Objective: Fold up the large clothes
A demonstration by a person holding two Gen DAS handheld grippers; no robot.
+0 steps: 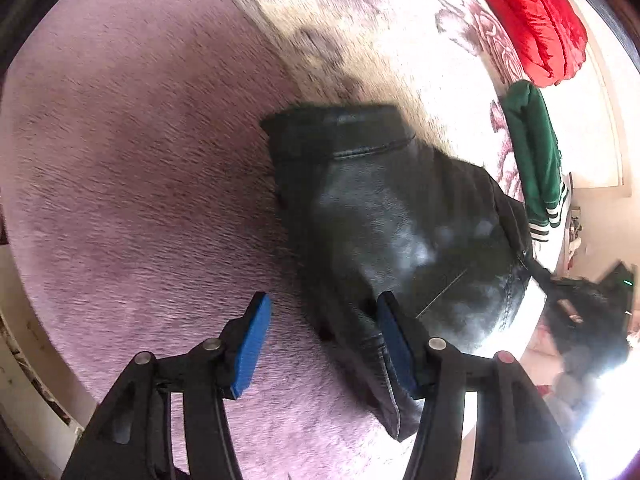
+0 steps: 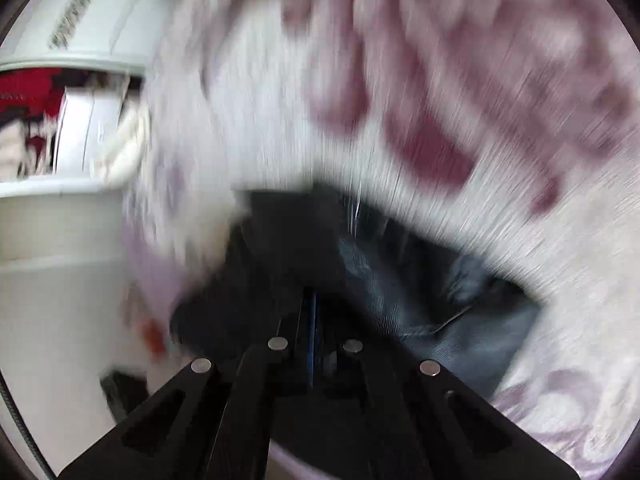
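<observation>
A black leather jacket (image 1: 400, 220) lies bunched on a pink and white plush blanket (image 1: 140, 160), its collar toward the far side. My left gripper (image 1: 320, 332) is open, its blue pads (image 1: 252, 344) spread apart just above the jacket's near edge, the right pad touching the leather. In the right wrist view, which is motion-blurred, my right gripper (image 2: 312, 320) is shut with its jaws pressed together on a fold of the black jacket (image 2: 440, 304), which hangs over the blanket (image 2: 500, 100).
A folded red puffy garment (image 1: 532, 20) and a folded green garment with white stripes (image 1: 536, 160) lie at the blanket's far right. White furniture with shelves (image 2: 60, 140) stands at the left in the right wrist view.
</observation>
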